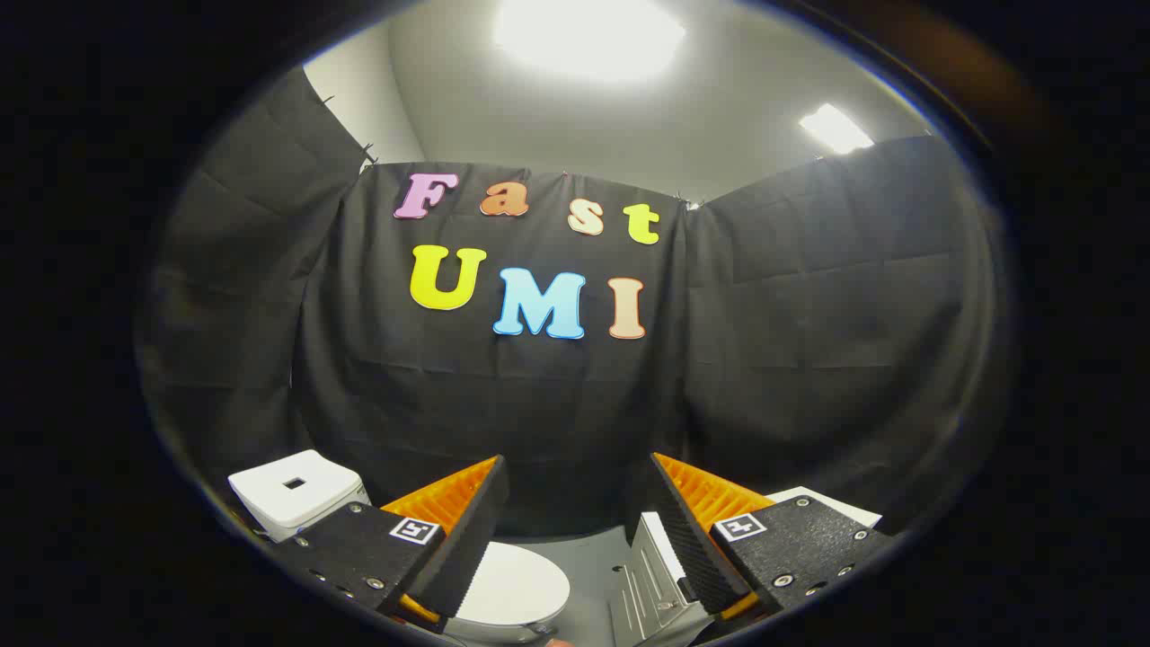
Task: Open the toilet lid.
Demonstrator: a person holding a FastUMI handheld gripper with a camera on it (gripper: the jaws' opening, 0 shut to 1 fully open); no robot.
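**Gripper held above closed toilet, fingers spread**

Observations, left to right:

- Toilet tank (296,490): white, with a small dark square opening on its top. It sat to the left of the left finger and slightly beyond it, against the dark cloth wall (503,395).
- Toilet lid (517,589): white, rounded, lying flat and down on the bowl. It was below the fingers, partly hidden by the left finger, its visible part reaching into the gap between the two fingers. No contact with either finger could be seen.
- Gripper (579,512): fingers were spread wide apart with nothing between them. Through the gap showed the cloth wall and a strip of grey floor (593,562).
- White slatted unit (651,575): stood on the floor just inside the right finger, partly covered by it. What it was could not be told.
- White flat surface (831,505): edge showed past the right finger, mostly hidden.
- Ceiling (665,108): pale, above the cloth, with two bright lights
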